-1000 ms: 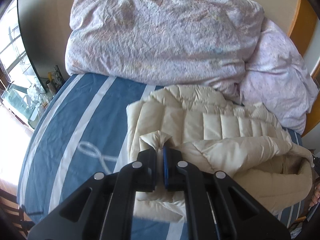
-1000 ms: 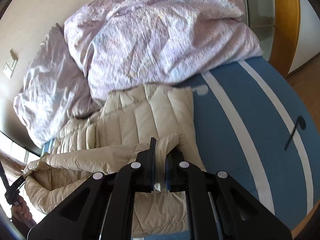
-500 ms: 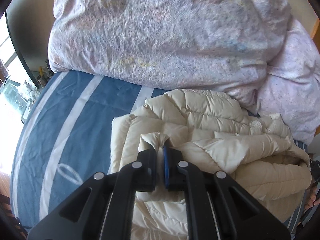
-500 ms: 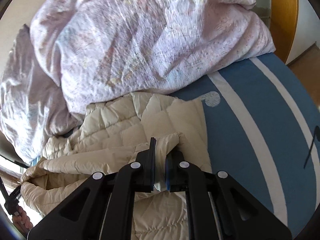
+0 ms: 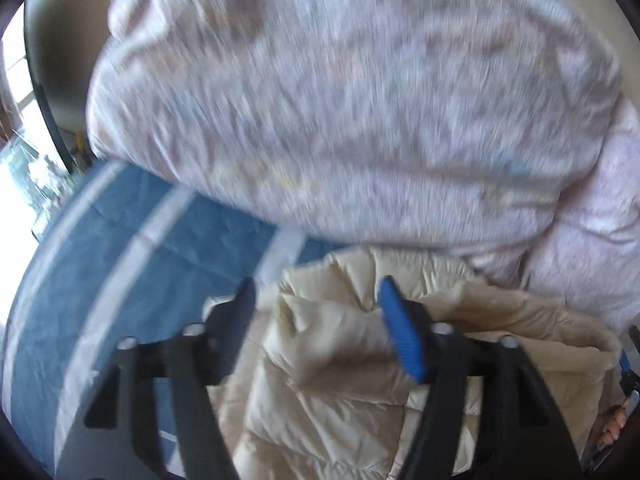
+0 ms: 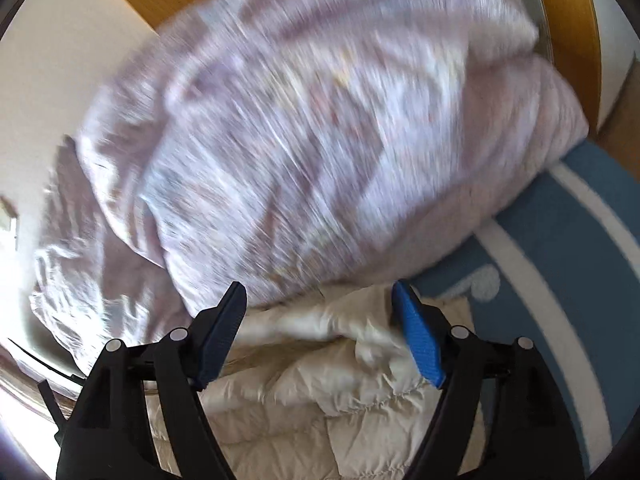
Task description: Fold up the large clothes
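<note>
- A second ago both grippers were pinched tight on folds of the cream quilted down jacket (image 5: 340, 364); now the left gripper (image 5: 316, 304) and the right gripper (image 6: 318, 312) are both opening, fingers spread wide, the fabric lying loose between them with no pad pressing on it.
- Both views have also closed in on the pink floral duvet (image 5: 340, 100) heaped at the far end of the bed.
- Judged from this, the carried edge has just been laid down: one fold looks finished and the jacket is released, so the next step would likely be a fresh grasp or some smoothing.
- The jacket lies on the blue bedsheet with white stripes (image 5: 120, 248), its far edge right against the duvet.
- It looks puffy and bunched, layers doubled over, with crumpled ridges where it was held; motion blur hides finer detail.
</note>
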